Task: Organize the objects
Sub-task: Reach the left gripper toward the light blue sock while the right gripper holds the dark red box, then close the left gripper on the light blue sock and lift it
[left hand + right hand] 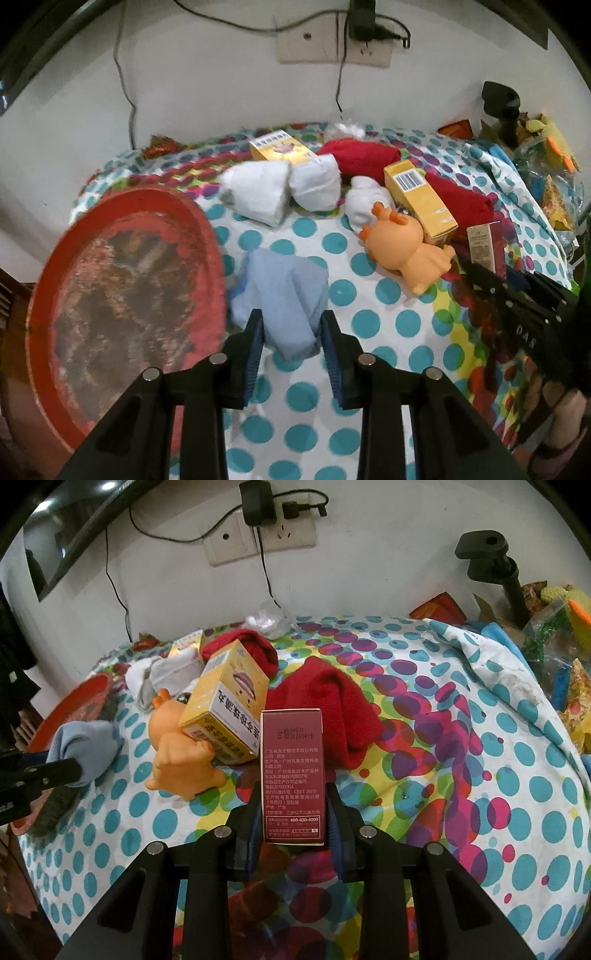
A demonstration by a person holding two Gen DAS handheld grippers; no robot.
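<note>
My left gripper (291, 332) is shut on a light blue rolled sock (284, 288), held just above the dotted cloth beside a worn red tray (147, 195). My right gripper (291, 812) is shut on a maroon carton (291, 760) that stands upright between its pads. Ahead of it lie an orange toy animal (177, 760), a yellow box (225, 709) and red socks (332, 709). White rolled socks (258, 192) and a second yellow box (280, 147) lie farther back. The right wrist view shows the blue sock (85, 746) at the far left.
A dotted tablecloth (369, 332) covers the table, which backs onto a white wall with sockets (258, 539) and hanging cables. A black clamp stand (509, 579) and a heap of bags and toys (561, 657) crowd the right edge.
</note>
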